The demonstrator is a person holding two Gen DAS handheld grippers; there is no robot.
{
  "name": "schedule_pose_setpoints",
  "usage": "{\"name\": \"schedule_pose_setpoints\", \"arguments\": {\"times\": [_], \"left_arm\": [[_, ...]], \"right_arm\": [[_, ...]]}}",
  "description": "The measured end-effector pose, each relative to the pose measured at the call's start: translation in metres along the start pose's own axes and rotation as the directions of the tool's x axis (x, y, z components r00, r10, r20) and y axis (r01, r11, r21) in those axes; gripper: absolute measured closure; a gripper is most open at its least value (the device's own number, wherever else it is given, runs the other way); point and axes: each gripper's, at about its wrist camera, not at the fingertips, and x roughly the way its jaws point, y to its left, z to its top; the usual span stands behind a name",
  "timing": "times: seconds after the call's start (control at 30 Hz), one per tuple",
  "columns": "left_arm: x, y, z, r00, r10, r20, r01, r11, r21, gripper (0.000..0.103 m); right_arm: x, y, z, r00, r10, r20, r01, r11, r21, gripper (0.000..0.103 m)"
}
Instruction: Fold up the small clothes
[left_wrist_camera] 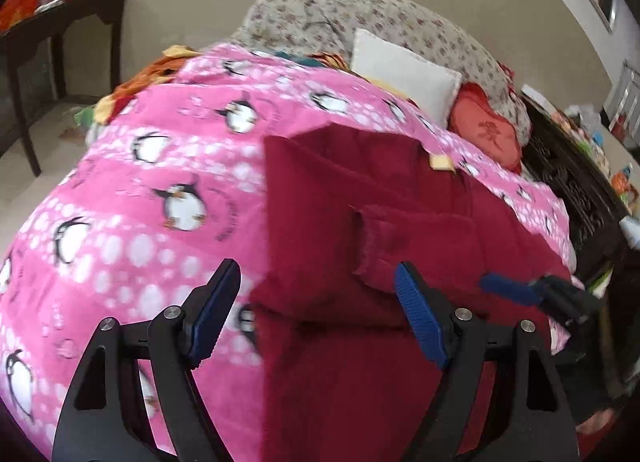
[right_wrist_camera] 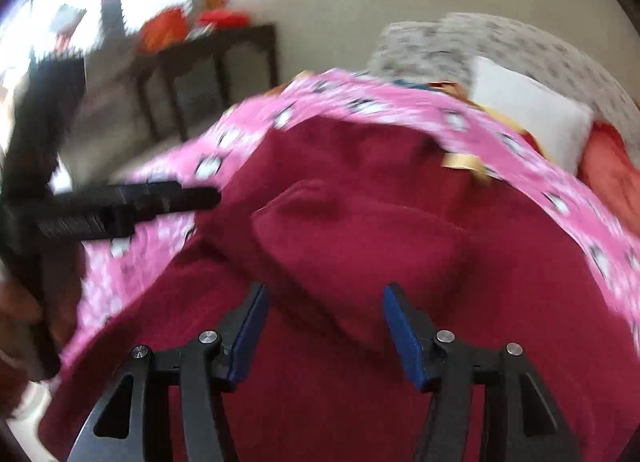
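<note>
Your left tool (left_wrist_camera: pixel 318 310) and right tool (right_wrist_camera: pixel 322 332) both hover with jaws apart, gripping nothing, above the maroon garment (left_wrist_camera: pixel 360 221), a soft, thick knit lying on the fleecy pink penguin blanket (left_wrist_camera: pixel 160 165) with one ribbed-cuff sleeve (left_wrist_camera: pixel 384 246) laid across its body, seemingly mid-fold.

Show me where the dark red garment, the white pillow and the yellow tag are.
dark red garment (left_wrist_camera: pixel 320 197), left wrist view, on its flat upper panel.
white pillow (left_wrist_camera: pixel 404 73), left wrist view, on the middle of its face.
yellow tag (left_wrist_camera: pixel 442 161), left wrist view, on the tag's middle.
</note>
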Motion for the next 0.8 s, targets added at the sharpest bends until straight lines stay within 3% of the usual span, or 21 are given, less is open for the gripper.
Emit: {"name": "schedule_pose_setpoints", "arguments": {"times": [0.07,0.13,0.2,0.3,0.4,0.47,0.57,0.7,0.8], "left_arm": [[-0.003,0.011,0.002,1.000,-0.002,0.007,0.002,0.999,-0.038,0.023],[-0.003,0.018,0.002,1.000,-0.005,0.007,0.006,0.998,-0.066,0.023],[-0.003,0.019,0.001,1.000,-0.013,0.001,0.013,0.997,-0.078,0.023],[-0.001,0.014,-0.001,1.000,-0.023,-0.003,0.022,0.998,-0.066,0.023],[0.002,0.002,-0.001,0.999,-0.042,-0.005,0.042,0.998,-0.048,0.023],[0.005,-0.007,-0.001,0.998,-0.060,-0.012,0.059,0.998,-0.035,0.023],[0.016,-0.023,-0.004,0.997,-0.068,-0.025,0.068,0.998,0.002,0.023],[0.040,-0.038,-0.009,0.997,-0.042,-0.072,0.045,0.998,0.033,0.023],[0.048,-0.042,-0.013,0.996,-0.010,-0.087,0.015,0.998,0.056,0.023]], "right_arm": [[0.017,0.010,0.007,0.999,-0.049,0.002,0.049,0.997,-0.051,0.046],[0.031,0.010,0.012,0.996,-0.085,-0.005,0.084,0.994,-0.072,0.054],[0.033,0.002,0.013,0.998,-0.060,-0.015,0.059,0.998,-0.037,0.086],[0.002,-0.027,0.009,0.997,-0.042,0.071,0.036,0.996,0.082,0.094],[-0.056,-0.073,-0.009,0.977,-0.082,0.197,0.029,0.965,0.259,0.094],[-0.083,-0.094,-0.026,0.965,-0.144,0.219,0.065,0.942,0.330,0.094],[-0.101,-0.132,-0.058,0.962,-0.227,0.149,0.140,0.884,0.445,0.094],[-0.086,-0.170,-0.098,0.988,-0.154,0.029,0.108,0.802,0.588,0.093],[-0.089,-0.178,-0.114,0.991,-0.127,0.040,0.073,0.767,0.637,0.089]]}}
